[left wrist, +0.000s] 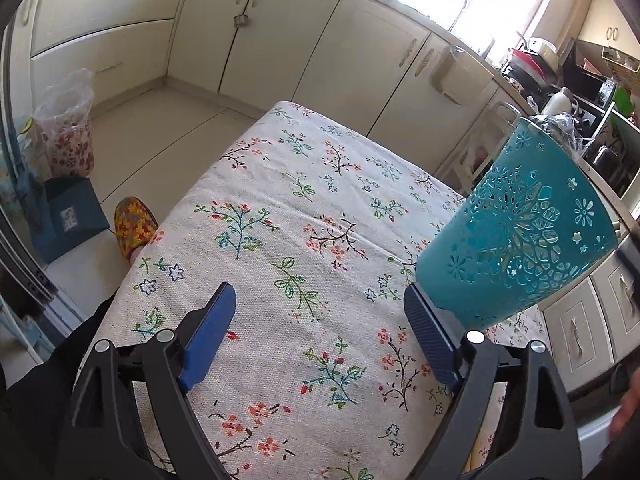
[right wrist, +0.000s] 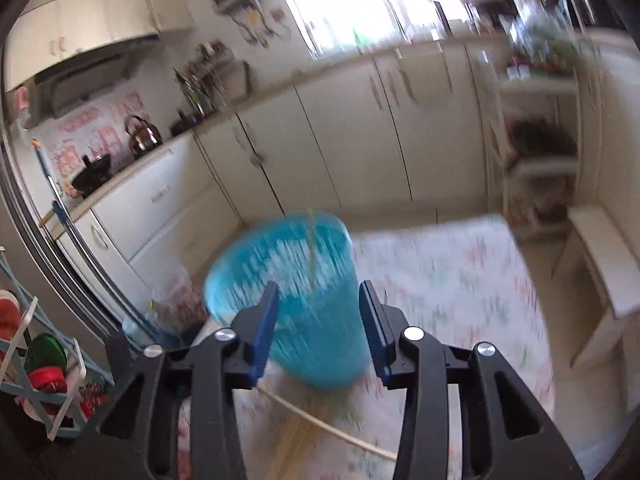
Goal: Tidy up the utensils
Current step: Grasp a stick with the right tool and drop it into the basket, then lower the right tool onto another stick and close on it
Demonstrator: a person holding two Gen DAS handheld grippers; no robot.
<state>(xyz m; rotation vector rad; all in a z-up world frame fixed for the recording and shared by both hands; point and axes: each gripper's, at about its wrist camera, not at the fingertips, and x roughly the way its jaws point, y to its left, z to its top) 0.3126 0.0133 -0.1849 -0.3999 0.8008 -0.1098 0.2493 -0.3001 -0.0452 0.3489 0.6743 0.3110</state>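
Note:
A teal perforated plastic utensil holder (left wrist: 520, 232) stands on the floral tablecloth (left wrist: 280, 240) at the right of the left wrist view. My left gripper (left wrist: 320, 300) is open and empty, its right finger (left wrist: 430, 340) close to the holder's base. In the blurred right wrist view the holder (right wrist: 300, 300) sits just ahead of my right gripper (right wrist: 318, 296), which is open, its fingers on either side of the holder's lower part. A pale stick, perhaps a chopstick (right wrist: 312, 248), stands in the holder. Another pale stick (right wrist: 328, 428) lies on the cloth below the gripper.
Cream kitchen cabinets (left wrist: 280, 40) run behind the table. A slippered foot (left wrist: 132, 228) and a blue box (left wrist: 72, 216) are on the floor at left. A white shelf rack (right wrist: 536, 140) and a stool (right wrist: 600, 260) stand at right.

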